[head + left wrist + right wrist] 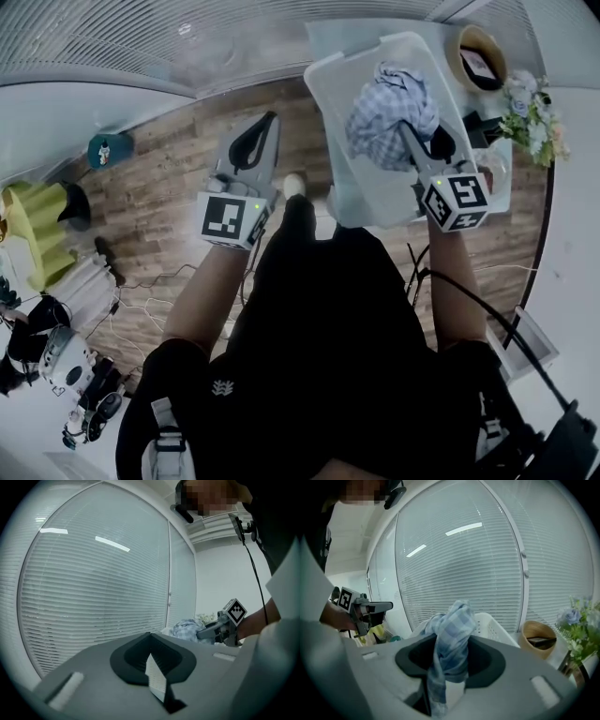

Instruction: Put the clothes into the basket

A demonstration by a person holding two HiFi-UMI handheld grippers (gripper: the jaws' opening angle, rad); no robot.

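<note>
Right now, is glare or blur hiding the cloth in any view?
Head view: fisheye-bent edges, dim but sharp, the checked cloth against the basket reads clearly. Right gripper view: light streaks reflect on the blinds, yet the checked cloth between the jaws is sharp. Left gripper view: similar streaks, dark round corners, checked cloth small and soft.

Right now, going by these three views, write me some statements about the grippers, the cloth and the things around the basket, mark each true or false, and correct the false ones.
1. The right gripper is clamped on a blue checked cloth. True.
2. The left gripper holds a garment too. False: nothing is between its jaws.
3. In the head view the cloth shows inside the outline of the white basket. True.
4. The flowers stand to the left of the basket in the head view. False: they are at its right, near the woven bowl.
</note>
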